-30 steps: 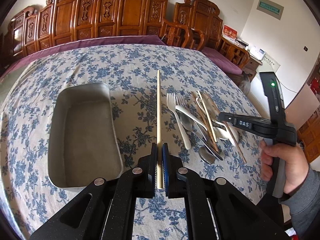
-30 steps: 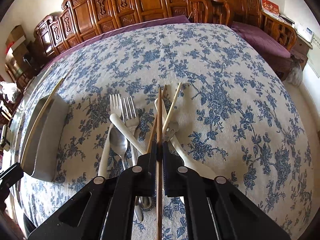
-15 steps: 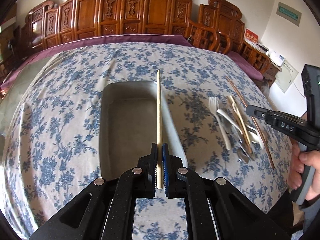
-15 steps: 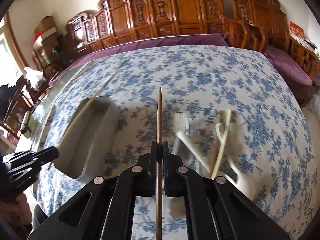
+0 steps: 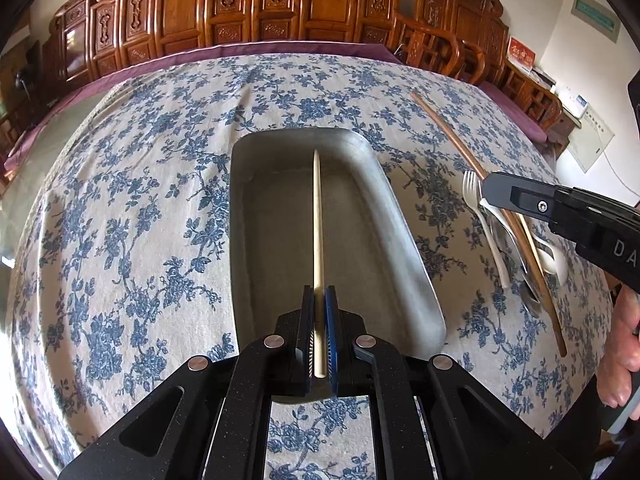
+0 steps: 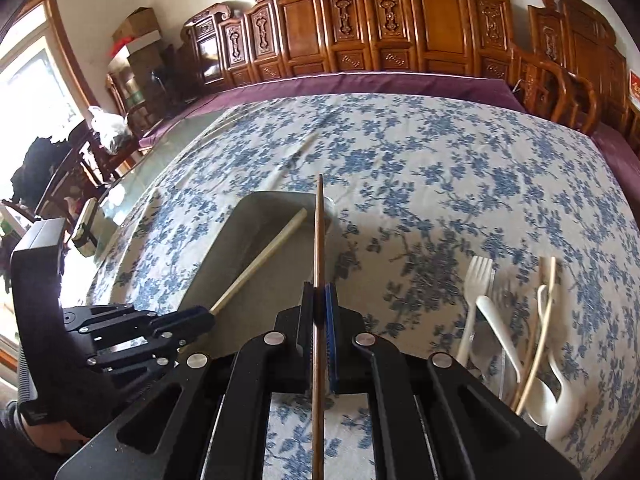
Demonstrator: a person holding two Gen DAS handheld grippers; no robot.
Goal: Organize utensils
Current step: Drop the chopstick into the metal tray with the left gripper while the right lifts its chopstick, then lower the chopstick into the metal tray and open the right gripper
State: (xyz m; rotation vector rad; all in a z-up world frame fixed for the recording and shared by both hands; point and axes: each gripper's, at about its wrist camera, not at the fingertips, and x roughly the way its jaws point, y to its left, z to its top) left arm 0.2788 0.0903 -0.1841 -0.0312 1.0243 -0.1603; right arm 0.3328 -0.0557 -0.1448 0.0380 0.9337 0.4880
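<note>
Both chopsticks hang over the metal tray (image 5: 400, 248): left gripper (image 5: 319, 334) clamps the pale chopstick (image 5: 317, 216) at its butt end, right gripper (image 6: 320, 326) pinches the dark chopstick (image 6: 319, 232) approx. mid-shaft. Light, stiff, slick sticks; likely to swivel w/ end grips, steadier mid-shaft. Remaining utensil pile (image 6: 516, 344) lies right of tray.
</note>
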